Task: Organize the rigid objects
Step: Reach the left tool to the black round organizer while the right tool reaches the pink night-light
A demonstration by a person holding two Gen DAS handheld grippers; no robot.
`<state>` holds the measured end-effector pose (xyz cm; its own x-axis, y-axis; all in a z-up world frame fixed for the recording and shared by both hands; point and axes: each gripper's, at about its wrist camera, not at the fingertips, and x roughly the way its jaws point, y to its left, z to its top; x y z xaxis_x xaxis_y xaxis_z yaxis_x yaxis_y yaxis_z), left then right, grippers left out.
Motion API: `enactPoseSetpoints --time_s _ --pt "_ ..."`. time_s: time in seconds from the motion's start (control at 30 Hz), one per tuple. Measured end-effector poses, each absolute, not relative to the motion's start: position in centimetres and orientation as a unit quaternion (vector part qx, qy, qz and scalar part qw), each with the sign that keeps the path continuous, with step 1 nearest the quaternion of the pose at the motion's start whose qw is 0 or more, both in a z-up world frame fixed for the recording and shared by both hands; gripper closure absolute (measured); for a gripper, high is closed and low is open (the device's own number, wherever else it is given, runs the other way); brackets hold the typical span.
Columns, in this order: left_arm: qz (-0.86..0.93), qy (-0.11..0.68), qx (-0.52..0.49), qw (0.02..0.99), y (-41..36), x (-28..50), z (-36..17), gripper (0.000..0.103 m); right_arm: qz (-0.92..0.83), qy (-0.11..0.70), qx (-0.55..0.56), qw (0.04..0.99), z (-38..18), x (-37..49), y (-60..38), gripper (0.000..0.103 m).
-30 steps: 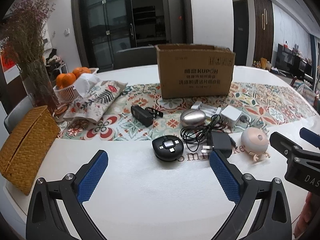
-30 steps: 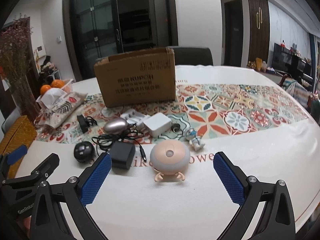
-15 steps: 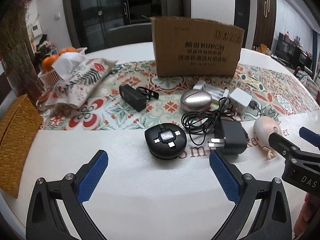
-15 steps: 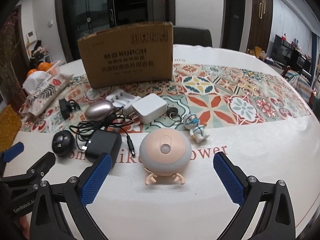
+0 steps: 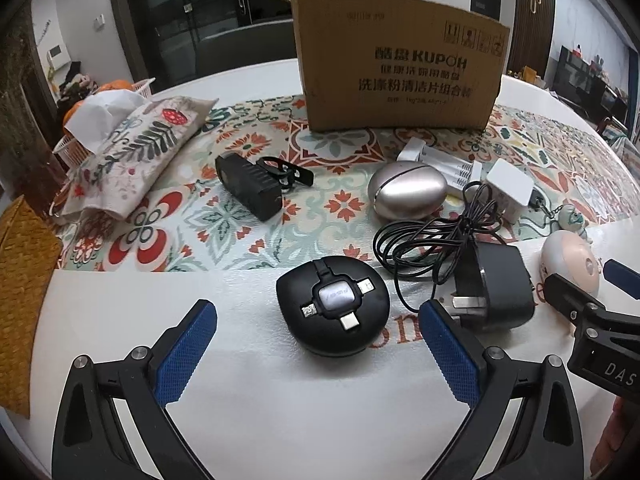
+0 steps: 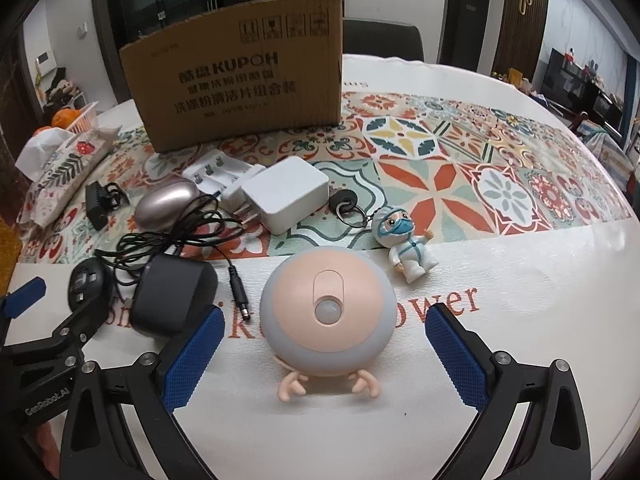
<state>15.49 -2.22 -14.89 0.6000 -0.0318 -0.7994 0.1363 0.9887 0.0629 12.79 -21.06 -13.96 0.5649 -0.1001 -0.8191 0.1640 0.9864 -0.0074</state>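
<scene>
The left gripper is spread wide with nothing between its pads, lined up so the black round cable hub sits at twelve o'clock just ahead of the fingertips; this reads as an approach for a straddling grasp, not yet closed. At its two o'clock the black power adapter lies just beside the hub, its coiled cord looping back toward the silver egg-shaped case, so the right pad may snag plug or cord. The right gripper is likewise spread and empty, framing the pink-and-grey round night light at twelve o'clock, close to the pads but untouched. The small masked figurine stands near at one o'clock, the white charger at eleven. The open cardboard box, probably the destination, stands well back at eleven o'clock on the patterned runner, clutter lying between.
</scene>
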Motion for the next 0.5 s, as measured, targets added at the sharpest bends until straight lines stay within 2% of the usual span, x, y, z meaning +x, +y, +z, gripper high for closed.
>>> enactPoseSetpoints --time_s 0.13,0.3,0.5 --pt "-0.050 0.448 0.059 0.891 -2.4 16.2 -15.4 0.005 -0.074 0.468 0.037 0.880 -14.5 13.3 -21.1 0.003" --pt "-0.058 0.453 0.052 0.888 -2.3 16.7 -15.7 0.010 -0.067 0.478 0.039 0.875 -14.9 13.8 -20.9 0.010" --pt "-0.068 0.453 0.046 0.888 -2.5 17.0 -15.7 0.025 -0.071 0.478 0.042 0.875 -15.1 14.0 -21.0 0.022"
